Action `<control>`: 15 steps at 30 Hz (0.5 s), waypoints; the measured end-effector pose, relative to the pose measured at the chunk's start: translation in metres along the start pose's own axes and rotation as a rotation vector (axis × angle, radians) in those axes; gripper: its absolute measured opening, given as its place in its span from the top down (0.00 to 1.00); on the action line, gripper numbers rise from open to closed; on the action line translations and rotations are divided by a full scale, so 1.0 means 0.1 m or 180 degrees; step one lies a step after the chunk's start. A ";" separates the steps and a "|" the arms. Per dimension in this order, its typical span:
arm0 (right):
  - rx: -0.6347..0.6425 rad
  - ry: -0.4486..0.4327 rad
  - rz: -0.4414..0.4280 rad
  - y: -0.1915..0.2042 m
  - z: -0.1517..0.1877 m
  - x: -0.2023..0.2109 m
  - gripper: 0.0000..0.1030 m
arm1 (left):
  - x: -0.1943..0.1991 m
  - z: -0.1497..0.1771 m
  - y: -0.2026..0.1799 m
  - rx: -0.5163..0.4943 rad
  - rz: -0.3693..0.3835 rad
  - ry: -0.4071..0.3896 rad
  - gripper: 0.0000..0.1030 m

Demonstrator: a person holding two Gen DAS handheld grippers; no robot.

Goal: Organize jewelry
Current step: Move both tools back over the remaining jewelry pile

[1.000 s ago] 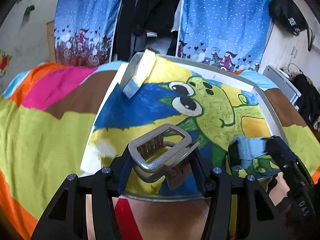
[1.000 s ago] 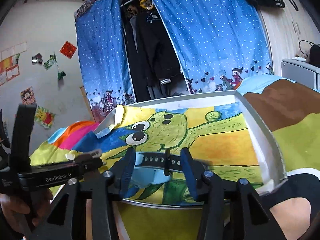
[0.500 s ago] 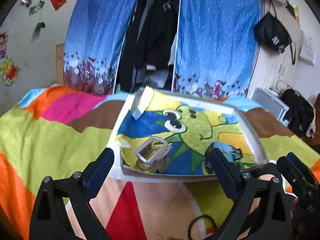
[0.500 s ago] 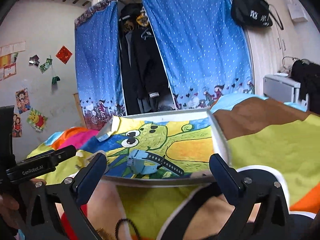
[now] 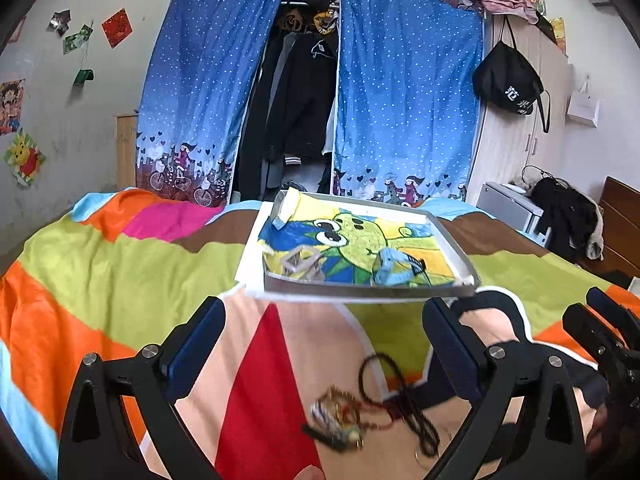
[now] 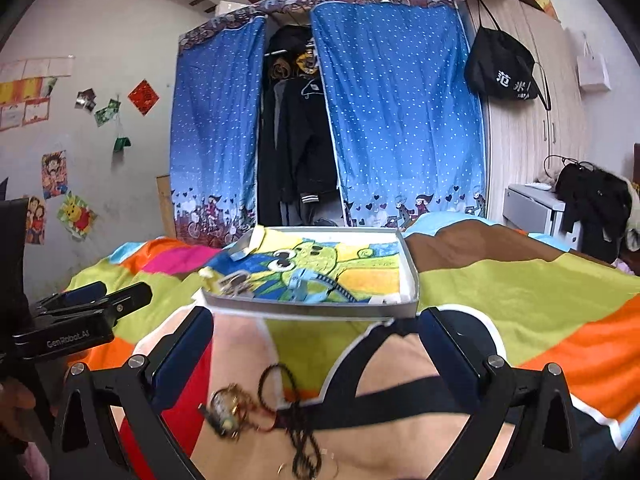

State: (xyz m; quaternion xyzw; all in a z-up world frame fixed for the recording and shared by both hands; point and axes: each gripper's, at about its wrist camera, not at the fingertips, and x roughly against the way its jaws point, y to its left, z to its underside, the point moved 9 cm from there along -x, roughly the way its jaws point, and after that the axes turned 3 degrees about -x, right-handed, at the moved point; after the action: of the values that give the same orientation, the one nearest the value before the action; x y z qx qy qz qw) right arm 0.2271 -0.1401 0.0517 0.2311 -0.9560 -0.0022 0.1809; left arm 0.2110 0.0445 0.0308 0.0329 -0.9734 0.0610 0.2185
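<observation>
On the bed's colourful blanket [image 5: 120, 272], near its front edge, lies a tangled necklace [image 5: 360, 412] with a dark cord and a beaded pendant, the piece not yet put away. Further back stands the shallow tray [image 5: 360, 290], lined with a cartoon drawing; a silver buckle [image 5: 300, 260] lies near its front left corner and a light blue watch [image 5: 394, 270] near the front middle, probably sorted there already. The left gripper [image 5: 324, 344] hovers low above the necklace, jaws spread wide and empty, pointing toward the tray. The right gripper [image 6: 312, 344] hangs just beside it, also spread wide and holding nothing. I judge that both are placed for picking up the necklace next.
</observation>
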 end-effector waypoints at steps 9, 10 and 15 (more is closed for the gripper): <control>0.0261 0.0185 0.0042 0.32 0.45 0.37 0.00 | 0.40 0.45 0.02 -0.0073 0.0040 0.0098 0.06; 0.0258 0.0206 0.0043 0.34 0.51 0.39 0.00 | 0.42 0.52 0.04 -0.0080 0.0040 0.0134 0.06; 0.0256 0.0375 0.0063 0.36 0.80 0.37 0.00 | 0.43 0.82 0.11 -0.0144 0.0045 0.0347 0.06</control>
State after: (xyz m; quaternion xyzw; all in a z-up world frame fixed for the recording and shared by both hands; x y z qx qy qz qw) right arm 0.1527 -0.1304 -0.0072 0.2285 -0.9452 0.0517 0.2273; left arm 0.1366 0.0432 -0.0253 0.0177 -0.9614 0.0422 0.2714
